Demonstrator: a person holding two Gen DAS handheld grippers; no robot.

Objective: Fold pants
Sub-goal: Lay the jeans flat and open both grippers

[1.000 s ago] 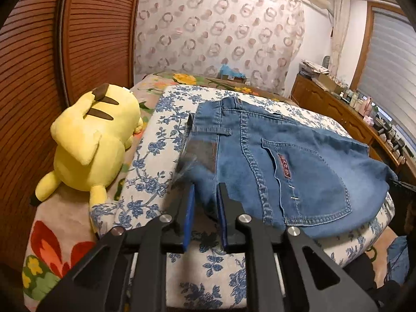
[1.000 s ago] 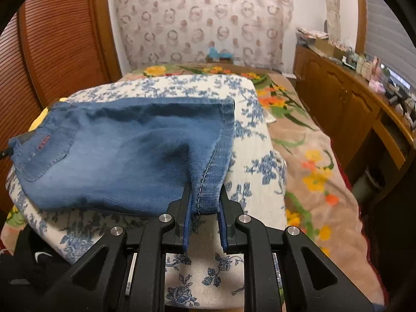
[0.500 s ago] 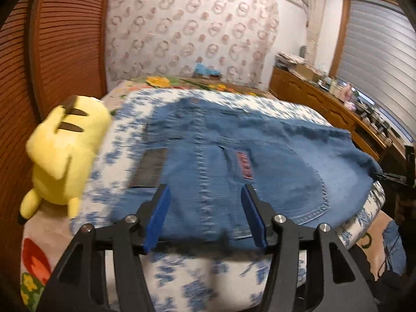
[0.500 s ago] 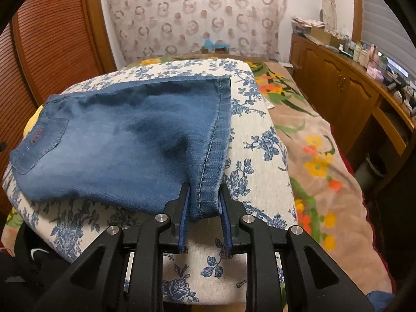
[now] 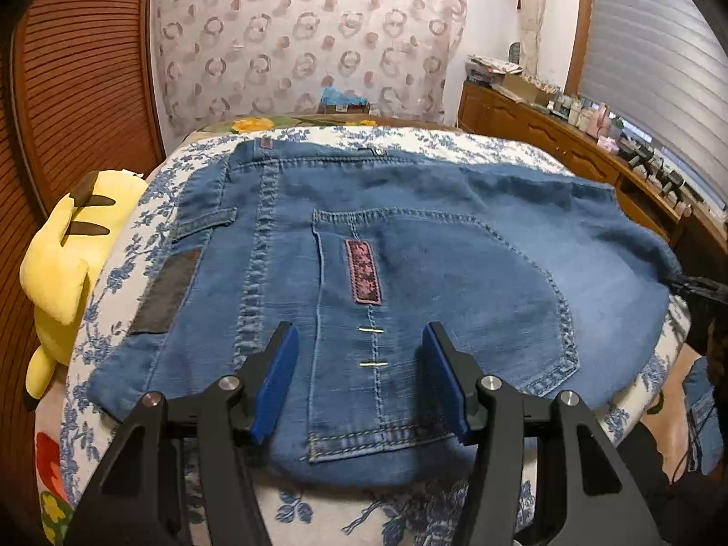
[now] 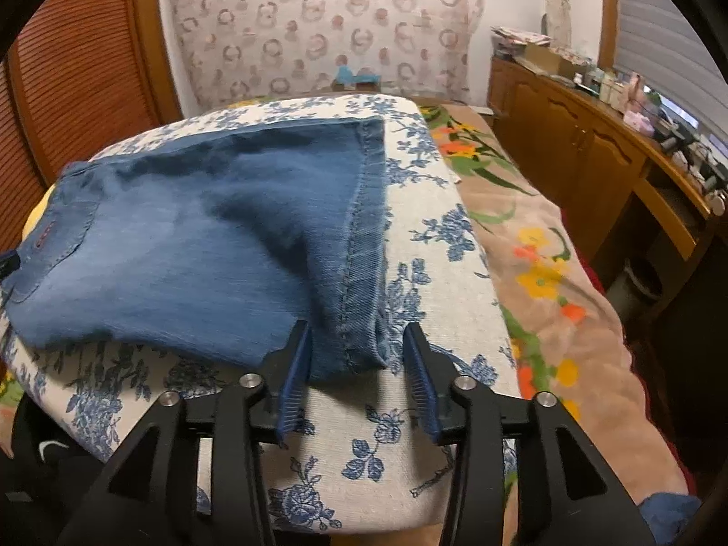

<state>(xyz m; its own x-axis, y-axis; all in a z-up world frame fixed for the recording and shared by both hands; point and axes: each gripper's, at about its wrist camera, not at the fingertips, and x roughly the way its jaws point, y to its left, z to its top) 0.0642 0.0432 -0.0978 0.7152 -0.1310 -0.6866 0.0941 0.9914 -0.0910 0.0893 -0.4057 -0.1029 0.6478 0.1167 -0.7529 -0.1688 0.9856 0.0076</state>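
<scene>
Left gripper [image 5: 359,380]: jaws parted, blue pads clear of the cloth on either side, nothing held; it hovers over the back pocket [image 5: 437,300] of the pants [image 5: 455,227]. Right gripper [image 6: 357,373]: its jaws have just been opening and now stand apart, with the hem corner [image 6: 359,346] of the pants' leg lying between the pads but not pressed by them.

The pants, of blue denim, lie folded and flat on a blue-flowered white cushion [image 6: 409,432] that rests on the bed [image 6: 568,318]. In the left wrist view the waistband [image 5: 318,161] runs along the far edge, a dark leather patch [image 5: 166,291] sits at the left side, and a red embroidered strip [image 5: 362,273] marks the pocket, with two small metal staples below it. In the right wrist view the leg's hem [image 6: 364,236] runs from the far edge of the cushion toward the gripper, and the pocket end of the pants lies at the left.

A yellow plush toy [image 5: 63,268] with dark-tipped ears lies just beside the cushion on its left, against a slatted wooden door [image 5: 82,82]. The bed carries a brown cover with orange and yellow flowers. A patterned curtain [image 5: 309,32] hangs behind the bed. A wooden counter [image 6: 591,136] along the right wall carries small bottles and boxes, too small to tell apart.
</scene>
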